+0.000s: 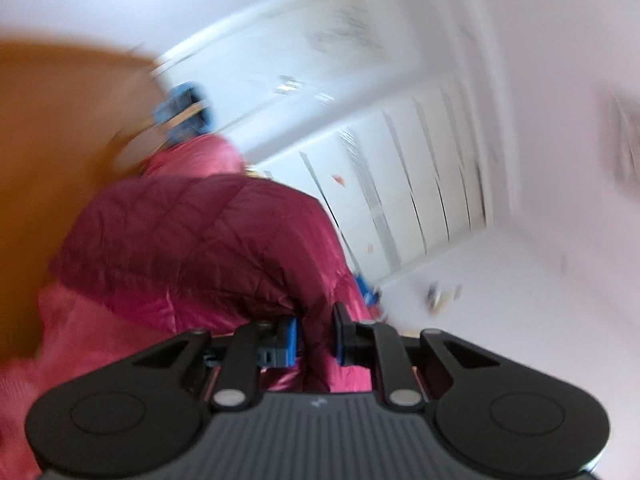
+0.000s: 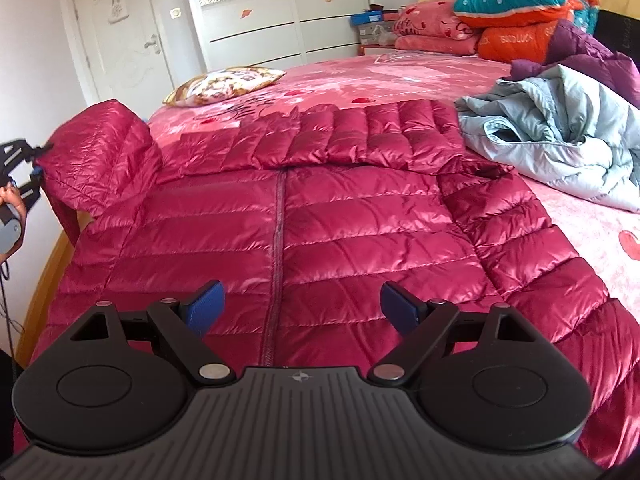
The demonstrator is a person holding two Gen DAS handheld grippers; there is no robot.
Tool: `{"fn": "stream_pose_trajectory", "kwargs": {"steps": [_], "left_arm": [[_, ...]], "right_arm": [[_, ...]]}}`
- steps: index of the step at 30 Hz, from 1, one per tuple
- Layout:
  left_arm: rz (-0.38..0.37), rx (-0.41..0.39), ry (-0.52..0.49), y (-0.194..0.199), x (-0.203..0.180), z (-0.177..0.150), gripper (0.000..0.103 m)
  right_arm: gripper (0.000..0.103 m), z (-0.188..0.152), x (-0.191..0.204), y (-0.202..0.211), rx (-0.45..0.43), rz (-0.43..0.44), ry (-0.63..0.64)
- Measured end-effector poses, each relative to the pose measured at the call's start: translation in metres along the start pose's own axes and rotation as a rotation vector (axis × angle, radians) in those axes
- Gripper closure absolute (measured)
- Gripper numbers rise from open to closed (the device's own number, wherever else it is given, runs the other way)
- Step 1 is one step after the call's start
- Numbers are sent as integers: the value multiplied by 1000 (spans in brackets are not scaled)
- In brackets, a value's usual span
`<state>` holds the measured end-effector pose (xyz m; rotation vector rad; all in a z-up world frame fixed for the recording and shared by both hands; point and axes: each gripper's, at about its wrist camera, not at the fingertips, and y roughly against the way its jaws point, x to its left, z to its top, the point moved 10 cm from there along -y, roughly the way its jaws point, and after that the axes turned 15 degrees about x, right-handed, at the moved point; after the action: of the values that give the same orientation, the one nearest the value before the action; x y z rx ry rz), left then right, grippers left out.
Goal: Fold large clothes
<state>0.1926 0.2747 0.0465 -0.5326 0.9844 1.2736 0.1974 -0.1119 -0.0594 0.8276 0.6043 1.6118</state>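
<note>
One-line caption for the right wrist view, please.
Right tongs open above a red puffer jacket on the bed, left tongs lifting one sleeve.

"GOOD LUCK" stands in pale letters on the orange folded quilt [image 2: 516, 42] at the head of the bed. The pink pillow [image 2: 432, 20] beside it carries script that looks like "love", though it is too small to be sure. No other text can be read; the left wrist view is blurred.
</note>
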Motion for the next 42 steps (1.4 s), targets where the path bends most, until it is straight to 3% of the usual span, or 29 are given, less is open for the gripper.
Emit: {"fn": "stream_pose_trajectory", "kwargs": {"steps": [5, 9, 14, 17, 19, 21, 22, 28, 32, 37, 42], "left_arm": [[46, 103, -300, -23, -60, -33, 89], [117, 219, -572, -48, -95, -83, 89], [170, 406, -839, -82, -107, -150, 88], [179, 484, -842, -97, -99, -161, 85], [181, 518, -834, -96, -99, -176, 66], [184, 544, -827, -95, -98, -183, 25], [183, 548, -826, -85, -104, -194, 20], [170, 618, -787, -67, -114, -228, 16], [154, 669, -702, -47, -115, -234, 13], [161, 758, -669, -31, -109, -247, 8], [259, 865, -644, -24, -85, -269, 7]], "right_arm": [[0, 2, -10, 7, -21, 9, -30], [0, 3, -19, 12, -35, 13, -54], [0, 3, -30, 19, -53, 26, -105], [0, 3, -42, 22, -62, 29, -141], [0, 3, -49, 24, -68, 29, -169], [0, 5, -57, 26, -74, 33, -195], [0, 5, -60, 27, -77, 37, -206], [0, 13, -74, 28, -106, 53, -251], [0, 16, -83, 27, -119, 48, -273], [0, 18, -94, 25, -129, 53, -322], [0, 20, -95, 20, -135, 45, -331]]}}
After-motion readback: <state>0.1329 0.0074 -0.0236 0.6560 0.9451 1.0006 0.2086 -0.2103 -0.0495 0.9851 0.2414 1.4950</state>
